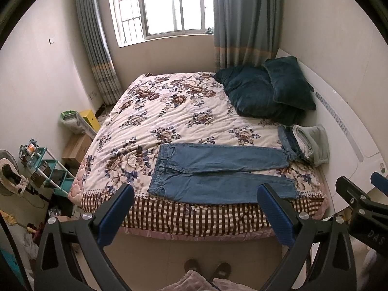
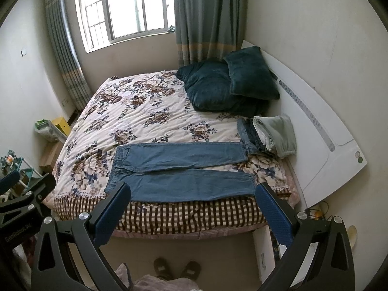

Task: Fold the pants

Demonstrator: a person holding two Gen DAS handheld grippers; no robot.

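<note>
Jeans: the pants (image 1: 218, 172) lie spread flat along the near edge of the bed (image 1: 150, 121), waistband to the left, cuffs to the right, both legs side by side and parted; laid out this way, every edge is reachable from where the person stands
Bed edge: the checked sheet (image 1: 184, 215) hangs just below the jeans, so the near leg sits right at the brink, likely for an easy reach
Left hand-held gripper (image 1: 195, 214): held back over the floor, jaws spread wide, gripping nothing, facing the waist end
Right hand-held gripper (image 2: 192, 214): also spread wide and empty, hovering short of the bed, facing the cuff end
Folded stack (image 1: 308, 145): other clothes piled by the headboard, touching the far cuff, probably the finished pile
Pillows (image 1: 269, 89): pushed to the far corner, clear of the folding area
Stage: folding not yet begun; judged next, one leg goes over the other
</note>
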